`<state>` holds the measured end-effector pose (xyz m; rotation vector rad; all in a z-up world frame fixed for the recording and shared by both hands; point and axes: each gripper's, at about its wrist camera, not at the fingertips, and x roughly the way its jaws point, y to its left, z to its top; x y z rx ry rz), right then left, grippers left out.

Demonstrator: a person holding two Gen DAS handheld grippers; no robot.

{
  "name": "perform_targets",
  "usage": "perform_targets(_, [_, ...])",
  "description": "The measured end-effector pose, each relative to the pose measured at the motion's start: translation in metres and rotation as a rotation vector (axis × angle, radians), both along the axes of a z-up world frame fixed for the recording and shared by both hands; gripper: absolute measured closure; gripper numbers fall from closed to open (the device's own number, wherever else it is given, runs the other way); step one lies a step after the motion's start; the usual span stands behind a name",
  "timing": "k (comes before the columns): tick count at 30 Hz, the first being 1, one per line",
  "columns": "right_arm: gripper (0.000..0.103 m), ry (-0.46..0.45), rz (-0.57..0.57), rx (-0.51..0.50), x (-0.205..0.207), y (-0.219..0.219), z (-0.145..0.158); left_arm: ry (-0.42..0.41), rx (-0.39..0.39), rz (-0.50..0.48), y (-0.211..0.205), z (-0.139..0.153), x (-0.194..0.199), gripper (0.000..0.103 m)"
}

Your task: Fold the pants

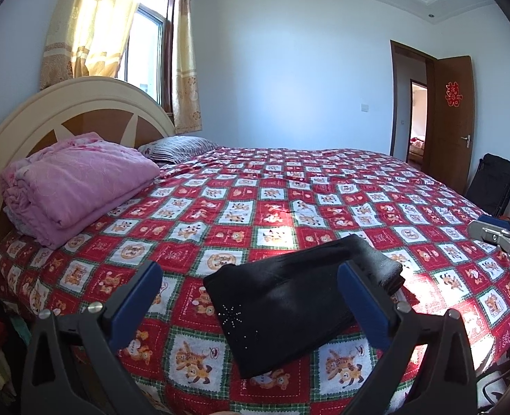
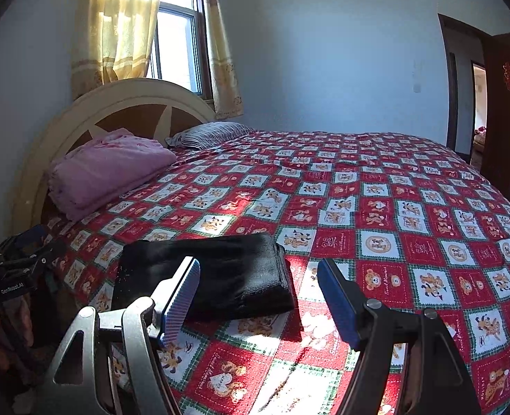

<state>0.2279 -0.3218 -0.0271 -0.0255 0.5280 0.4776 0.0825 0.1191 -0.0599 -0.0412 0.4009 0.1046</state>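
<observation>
Folded black knit pants (image 1: 289,297) lie on the red patchwork bed (image 1: 324,186). Left hand-held gripper (image 1: 251,297) and right hand-held gripper (image 2: 258,297): both spread, holding nothing. Risk: brushing the stack could unfold it.

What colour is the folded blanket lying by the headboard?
Pink: the folded pink blanket shows best in the left wrist view.

A home bedroom: wide bed (image 1: 324,186) under a red bear-print quilt, arched headboard (image 1: 82,103), folded pink blanket (image 1: 78,180), striped pillow (image 1: 178,148), curtained window (image 1: 147,45), open wooden door (image 1: 452,117).
</observation>
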Motion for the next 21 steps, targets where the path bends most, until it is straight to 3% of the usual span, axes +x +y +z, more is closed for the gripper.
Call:
perform_targets(11, [0.031, -0.019, 0.02, -0.056, -0.006, 0.013, -0.006, 0.045, -0.027, 0.05, 0.007, -0.007, 0.007, 0.0])
perform_targets(21, [0.031, -0.001, 0.029, -0.073, -0.006, 0.019, -0.013, 0.034, -0.029, 0.043, 0.012, -0.011, 0.006, 0.0])
